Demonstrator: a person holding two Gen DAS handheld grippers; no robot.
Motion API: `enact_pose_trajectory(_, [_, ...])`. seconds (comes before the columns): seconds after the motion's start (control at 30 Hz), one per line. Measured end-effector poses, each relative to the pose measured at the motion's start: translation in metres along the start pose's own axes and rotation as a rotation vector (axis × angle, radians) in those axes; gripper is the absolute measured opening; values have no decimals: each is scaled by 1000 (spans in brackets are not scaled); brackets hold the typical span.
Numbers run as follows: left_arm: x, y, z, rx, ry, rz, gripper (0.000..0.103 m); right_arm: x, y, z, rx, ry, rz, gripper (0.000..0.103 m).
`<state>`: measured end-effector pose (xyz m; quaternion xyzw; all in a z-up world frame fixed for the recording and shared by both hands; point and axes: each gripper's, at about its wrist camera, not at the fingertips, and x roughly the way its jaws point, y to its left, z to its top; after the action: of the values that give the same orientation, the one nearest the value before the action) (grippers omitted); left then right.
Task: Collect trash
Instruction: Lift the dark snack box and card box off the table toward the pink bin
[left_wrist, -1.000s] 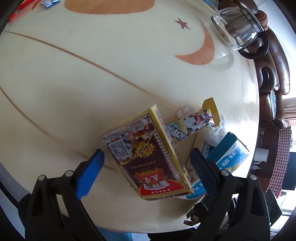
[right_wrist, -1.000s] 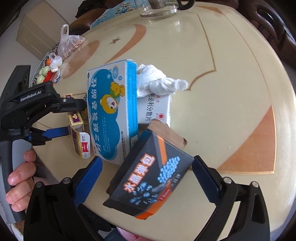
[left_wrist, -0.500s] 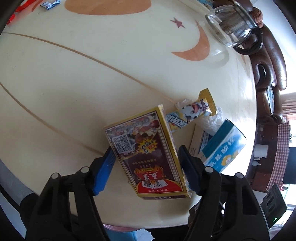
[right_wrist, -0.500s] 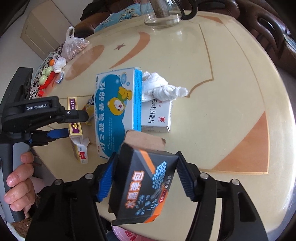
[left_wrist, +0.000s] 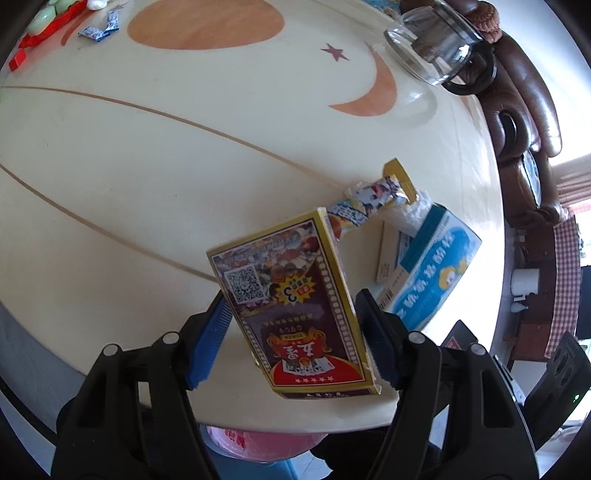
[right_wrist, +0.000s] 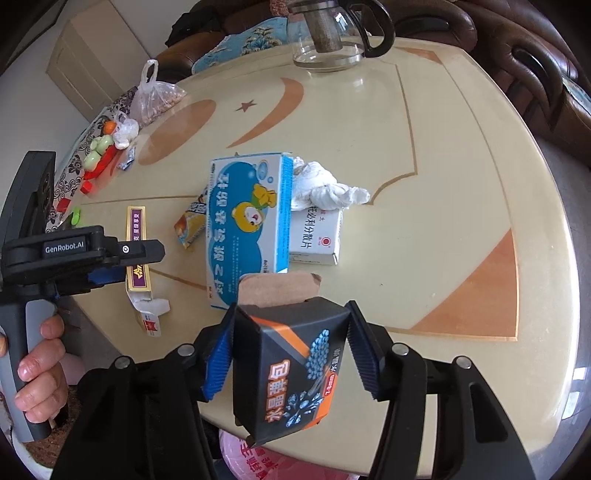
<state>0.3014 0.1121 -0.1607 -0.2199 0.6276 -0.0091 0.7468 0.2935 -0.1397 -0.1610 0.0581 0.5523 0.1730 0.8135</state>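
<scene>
Lifted since a second ago, both boxes now hang over the near edge of the table: the left gripper clamps the yellow card box, while the right gripper, jaws closing, pinches the black carton.

Left tool clamped, pointing steeply down, right tool jaws closing

Black box in closing right claw, above table w/ blue box.
</scene>
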Motion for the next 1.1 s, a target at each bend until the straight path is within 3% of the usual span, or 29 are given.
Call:
enact_pose_trajectory(0.47, [-25, -22, -30, 152, -37, 0, 68, -34, 11, -13, -64, -75, -44, 51])
enact_pose_trajectory(0.53, [-27, -24, -32, 163, -38, -3, 68, -36, 12, -14, -64, -80, -40, 46])
enact_pose_trajectory(0.57, [-28, -25, -33, 167, -40, -2, 68, -38, 12, -14, -63, -81, -38, 27])
enact_pose_trajectory(0.6, [-29, -26, -35, 172, -44, -3, 68, -38, 12, -15, -63, -75, -19, 26])
enact_pose_trajectory(1.1, [-50, -36, -46, 216, -87, -3, 68, -68, 28, -24, -107, -115, -59, 26])
